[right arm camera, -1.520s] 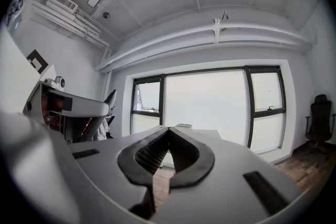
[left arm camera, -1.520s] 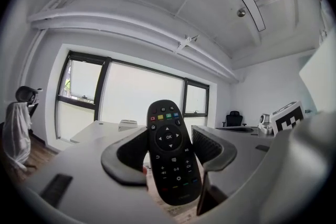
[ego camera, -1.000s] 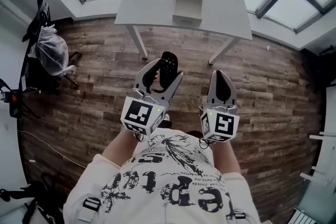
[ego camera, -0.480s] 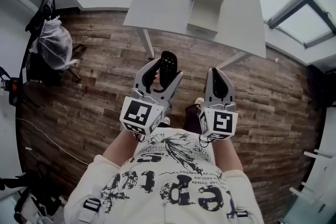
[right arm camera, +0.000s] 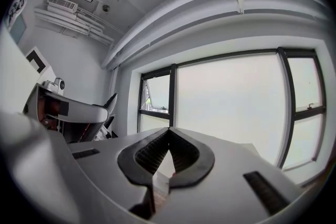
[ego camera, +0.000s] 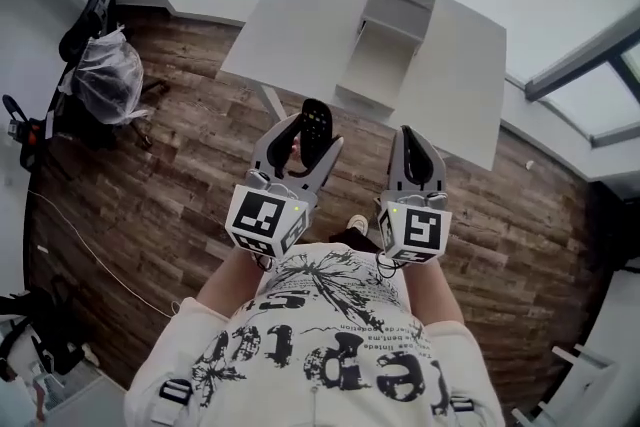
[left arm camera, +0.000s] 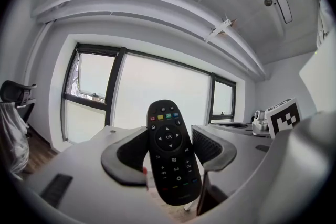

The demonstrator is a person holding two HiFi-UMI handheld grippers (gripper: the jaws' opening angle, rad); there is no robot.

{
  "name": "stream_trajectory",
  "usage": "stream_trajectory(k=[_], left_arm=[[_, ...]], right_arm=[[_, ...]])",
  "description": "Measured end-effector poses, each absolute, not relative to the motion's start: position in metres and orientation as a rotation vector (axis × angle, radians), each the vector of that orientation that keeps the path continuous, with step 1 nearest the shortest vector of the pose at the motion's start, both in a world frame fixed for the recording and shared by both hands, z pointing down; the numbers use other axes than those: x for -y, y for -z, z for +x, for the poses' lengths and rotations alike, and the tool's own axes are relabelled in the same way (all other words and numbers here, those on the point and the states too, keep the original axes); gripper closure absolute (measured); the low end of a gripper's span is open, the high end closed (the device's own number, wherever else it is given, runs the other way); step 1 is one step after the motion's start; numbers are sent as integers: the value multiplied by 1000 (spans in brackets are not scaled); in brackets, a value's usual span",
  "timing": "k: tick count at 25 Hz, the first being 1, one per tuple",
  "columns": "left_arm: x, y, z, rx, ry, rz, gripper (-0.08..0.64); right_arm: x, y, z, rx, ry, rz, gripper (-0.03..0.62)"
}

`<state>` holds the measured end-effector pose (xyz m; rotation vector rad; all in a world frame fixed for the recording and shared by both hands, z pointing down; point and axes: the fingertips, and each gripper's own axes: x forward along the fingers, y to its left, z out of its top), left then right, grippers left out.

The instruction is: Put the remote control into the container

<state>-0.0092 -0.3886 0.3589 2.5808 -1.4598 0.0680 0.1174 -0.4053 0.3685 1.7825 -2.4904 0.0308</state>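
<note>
The left gripper [ego camera: 308, 137] is clenched on the black remote control [left arm camera: 170, 157], whose upper keypad end pokes beyond the jaw tips. The right gripper [ego camera: 417, 147] is pressed closed on nothing. Pick-up looks done. The grey container [ego camera: 378, 65] on the white table [ego camera: 290, 30] sits ahead, well apart, so carrying and dropping remain.

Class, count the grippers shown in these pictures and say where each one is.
2. The left gripper is at the head view's left, shut on the remote control. The right gripper is beside it on the right, shut and empty. None appears hidden.
</note>
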Motion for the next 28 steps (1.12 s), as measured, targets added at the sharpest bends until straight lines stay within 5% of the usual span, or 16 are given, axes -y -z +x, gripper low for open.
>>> stream_trajectory(k=[13,28], left_arm=[[466,-360,95,1543,-125,2557,288],[581,-376,123,1166,-201,2726,288]], right_arm=[[490,-377,234,2550,-107,1771,591],[556,-391,258,2272,-161,2101,591]])
